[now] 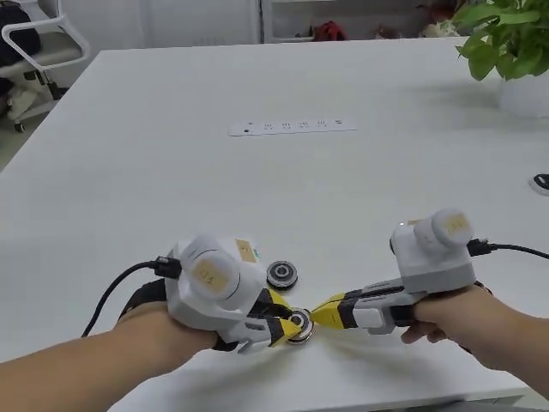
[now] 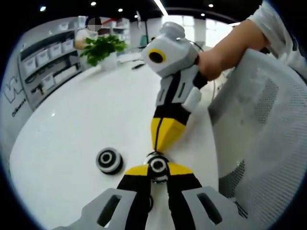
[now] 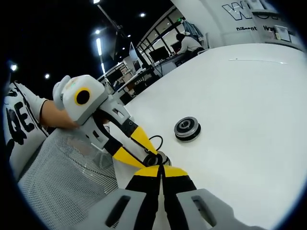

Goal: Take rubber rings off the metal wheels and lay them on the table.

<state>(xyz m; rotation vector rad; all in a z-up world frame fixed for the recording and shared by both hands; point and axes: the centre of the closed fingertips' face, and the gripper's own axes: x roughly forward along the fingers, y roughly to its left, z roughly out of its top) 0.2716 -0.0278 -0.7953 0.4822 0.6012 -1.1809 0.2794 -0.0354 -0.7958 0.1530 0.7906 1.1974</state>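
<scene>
Head view: left gripper [image 1: 290, 330] grips a wheel [image 1: 302, 324], right gripper [image 1: 319, 316] touching it.

loc: office | white mtg table [image 1: 171, 129] w/ pwr strip [image 1: 292, 127] | swivel chair [image 1: 43, 43] | plant [image 1: 506, 34] | shelf bins [image 2: 48, 67]

A large "W" is seen on the wall [image 2: 13, 88] at the far left; "RE" is printed on the person's shirt [image 3: 19, 125]. Stickers on the left gripper [image 1: 287, 328] cannot be read.
</scene>
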